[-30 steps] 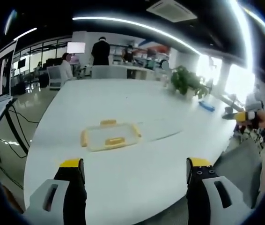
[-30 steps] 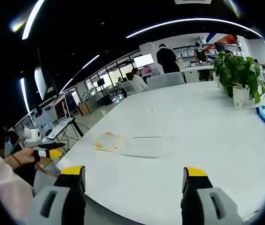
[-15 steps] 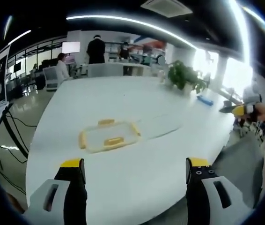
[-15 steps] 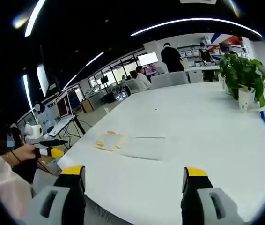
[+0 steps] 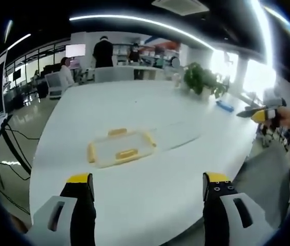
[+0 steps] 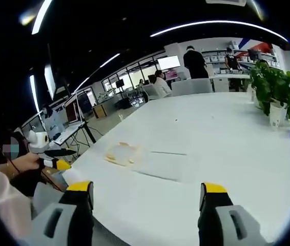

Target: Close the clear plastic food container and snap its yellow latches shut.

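Note:
The clear food container with yellow latches lies on the white table, well ahead of my left gripper, whose jaws stand wide open and empty. A flat clear lid rests on the table just right of the container. In the right gripper view the container is small and far to the left, with the lid beside it. My right gripper is open, empty and short of the table edge. Each gripper is hand-held and shows at the side of the other's view, the right gripper and the left gripper.
A potted plant and a blue packet stand at the far right of the table; the same plant is in the right gripper view. Several people, chairs and desks are behind the table. Cables and a stand are on the floor at left.
Both views have shifted slightly with the hands. The container and lid lie where they were, and both grippers' jaws stay wide apart.

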Motion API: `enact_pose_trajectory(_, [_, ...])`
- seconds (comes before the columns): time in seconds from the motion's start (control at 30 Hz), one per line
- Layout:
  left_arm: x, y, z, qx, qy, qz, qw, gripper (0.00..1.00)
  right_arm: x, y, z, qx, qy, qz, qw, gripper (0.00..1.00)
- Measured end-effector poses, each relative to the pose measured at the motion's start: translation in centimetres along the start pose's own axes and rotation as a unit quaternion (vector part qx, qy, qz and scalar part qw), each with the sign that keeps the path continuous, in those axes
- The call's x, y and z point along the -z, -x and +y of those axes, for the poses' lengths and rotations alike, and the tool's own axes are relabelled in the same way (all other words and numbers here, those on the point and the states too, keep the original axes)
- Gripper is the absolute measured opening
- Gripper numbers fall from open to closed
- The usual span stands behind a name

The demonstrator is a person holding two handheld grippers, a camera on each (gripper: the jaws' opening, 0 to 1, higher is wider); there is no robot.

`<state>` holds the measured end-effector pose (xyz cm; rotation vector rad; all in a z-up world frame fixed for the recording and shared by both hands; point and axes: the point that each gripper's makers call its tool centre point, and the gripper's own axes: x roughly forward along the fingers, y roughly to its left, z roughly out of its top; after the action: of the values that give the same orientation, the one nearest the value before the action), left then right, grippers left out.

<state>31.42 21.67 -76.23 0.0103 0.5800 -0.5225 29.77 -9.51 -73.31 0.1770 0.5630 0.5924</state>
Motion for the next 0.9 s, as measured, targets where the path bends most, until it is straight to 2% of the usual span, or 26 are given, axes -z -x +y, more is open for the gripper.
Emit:
enact_pose_trajectory(0.5, [-0.4, -1.7, 1.8, -0.002, -0.009, 0.016, 0.9998, 0.85, -0.5, -3.8, 0.3, -0.025, 0.031, 0.031, 0.9987, 0.85])
enact_pose_trajectory(0.9, [-1.1, -3.4, 2.7, 0.008, -0.025, 0.02, 0.9994, 0.83, -1.8, -7.8, 2.3, -0.061, 0.065, 0.047, 0.9949, 0.85])
